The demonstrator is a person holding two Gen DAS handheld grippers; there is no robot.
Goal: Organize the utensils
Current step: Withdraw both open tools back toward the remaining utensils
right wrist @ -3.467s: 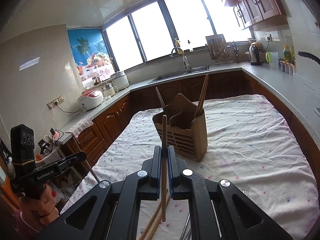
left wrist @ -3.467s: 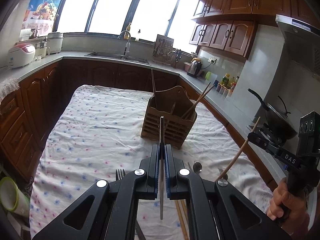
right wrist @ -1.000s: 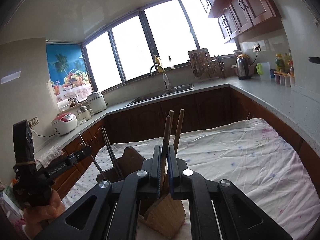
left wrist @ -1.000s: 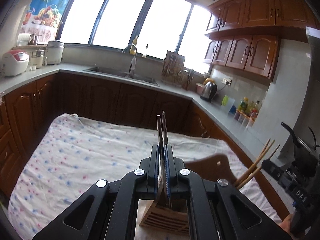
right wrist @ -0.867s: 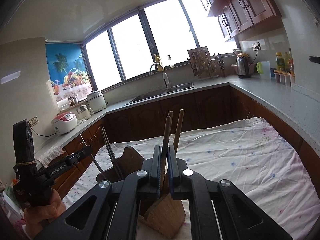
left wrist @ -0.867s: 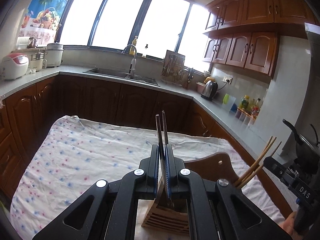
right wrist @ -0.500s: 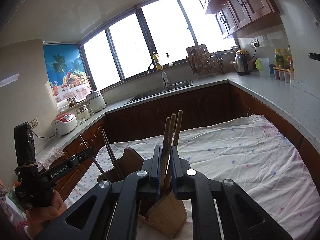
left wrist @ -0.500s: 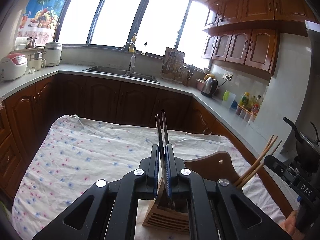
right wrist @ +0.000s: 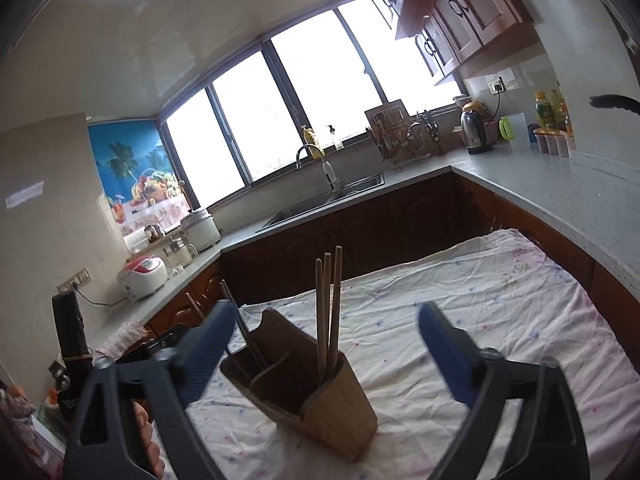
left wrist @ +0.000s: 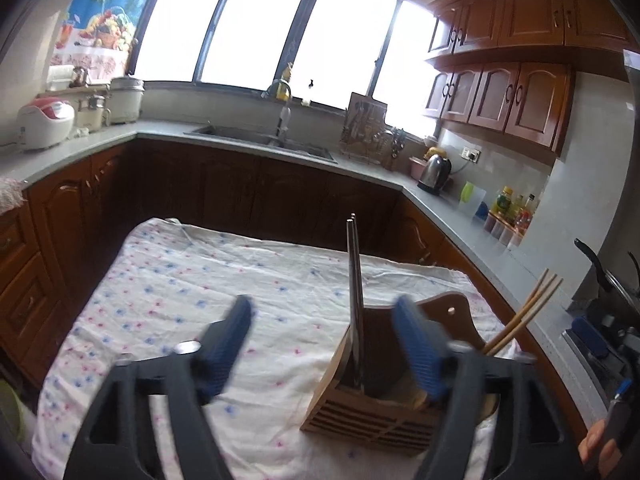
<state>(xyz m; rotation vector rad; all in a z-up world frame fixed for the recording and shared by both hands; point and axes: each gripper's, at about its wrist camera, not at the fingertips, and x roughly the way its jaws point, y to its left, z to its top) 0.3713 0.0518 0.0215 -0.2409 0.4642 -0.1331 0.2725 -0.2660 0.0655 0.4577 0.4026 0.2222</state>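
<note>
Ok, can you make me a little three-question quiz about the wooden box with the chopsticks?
1. True or false: the left tool is open.
2. How many wooden chopsticks stand together in the wooden holder in the right wrist view? A) one B) three C) six
3. Fill in: the holder stands on a table covered by a flowery ____.

Key:
1. True. Both tools have just been opening; the metal chopsticks stand free in the holder, and neither the left tool nor the right tool presses on anything.
2. B
3. cloth
</note>
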